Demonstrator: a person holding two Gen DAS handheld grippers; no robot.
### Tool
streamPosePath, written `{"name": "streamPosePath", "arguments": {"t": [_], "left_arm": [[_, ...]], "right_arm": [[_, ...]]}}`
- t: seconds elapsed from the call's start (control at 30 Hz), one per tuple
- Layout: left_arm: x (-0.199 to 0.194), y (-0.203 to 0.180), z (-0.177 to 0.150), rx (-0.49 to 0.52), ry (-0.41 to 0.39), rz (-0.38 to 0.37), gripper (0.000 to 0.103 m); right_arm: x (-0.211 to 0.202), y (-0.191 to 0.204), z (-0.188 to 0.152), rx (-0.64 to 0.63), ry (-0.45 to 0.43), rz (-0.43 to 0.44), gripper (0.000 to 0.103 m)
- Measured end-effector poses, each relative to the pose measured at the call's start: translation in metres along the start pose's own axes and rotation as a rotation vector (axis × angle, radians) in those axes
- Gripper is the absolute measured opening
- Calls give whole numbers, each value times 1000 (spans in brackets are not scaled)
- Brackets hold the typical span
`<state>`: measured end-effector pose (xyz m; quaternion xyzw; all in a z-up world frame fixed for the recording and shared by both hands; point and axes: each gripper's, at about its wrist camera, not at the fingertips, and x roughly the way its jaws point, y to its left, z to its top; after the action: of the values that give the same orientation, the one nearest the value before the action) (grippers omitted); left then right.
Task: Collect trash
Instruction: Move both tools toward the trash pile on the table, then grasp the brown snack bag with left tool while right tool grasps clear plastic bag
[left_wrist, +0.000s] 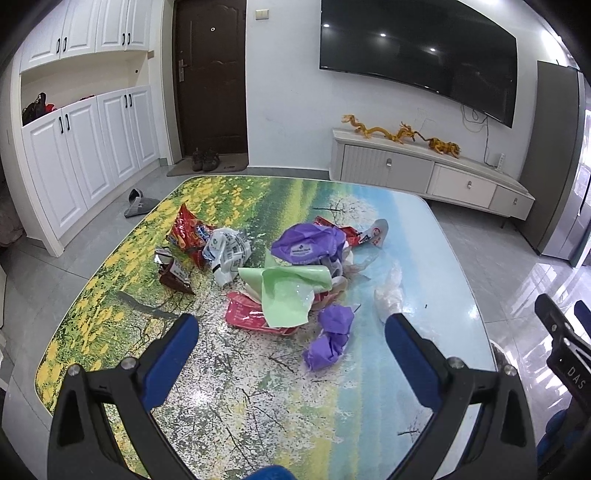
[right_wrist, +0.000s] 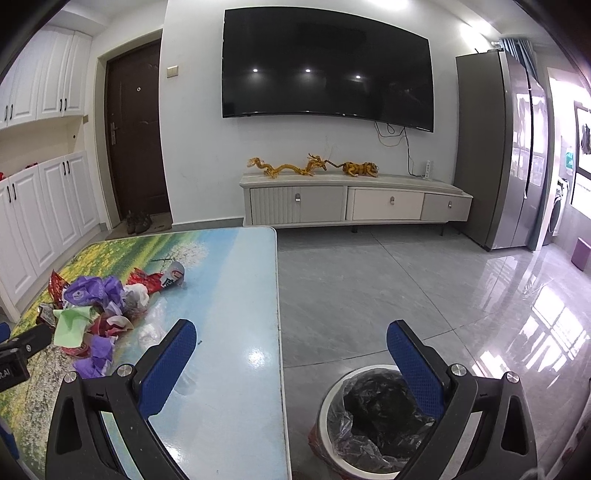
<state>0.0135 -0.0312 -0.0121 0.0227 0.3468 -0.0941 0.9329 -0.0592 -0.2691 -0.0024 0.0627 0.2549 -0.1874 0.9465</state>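
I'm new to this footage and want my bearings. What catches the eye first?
A bright heap of crumpled wrappers, purple, green and red, sits mid-table on a landscape print. Beside the table's right edge stands a white bin with a black liner. Both grippers, left gripper and right gripper, hang open.

Glossy table (left_wrist: 443, 258); crinkled plastic wrappers (left_wrist: 291, 269).

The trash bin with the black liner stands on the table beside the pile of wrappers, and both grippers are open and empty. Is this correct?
One thing is wrong. The trash bin stands on the floor, past the right edge of the table, as the right wrist view shows. The pile of wrappers does lie on the table, and the left gripper and right gripper are open and empty.
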Motion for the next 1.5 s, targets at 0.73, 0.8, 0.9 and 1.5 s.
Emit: {"name": "streamPosePath", "arguments": {"t": [0.73,0.8,0.9,1.5], "left_arm": [[38,107,-11,-97,120,35,101],[44,119,-11,-107,137,33,96],[55,136,-6,-136,156,36,90],[141,176,34,-273,206,27,73]], "right_arm": [[45,46,-1,-59,152,200,103],[54,59,0,-71,177,257,98],[68,77,0,-101,212,310,86],[118,117,-8,-157,337,412,56]]}}
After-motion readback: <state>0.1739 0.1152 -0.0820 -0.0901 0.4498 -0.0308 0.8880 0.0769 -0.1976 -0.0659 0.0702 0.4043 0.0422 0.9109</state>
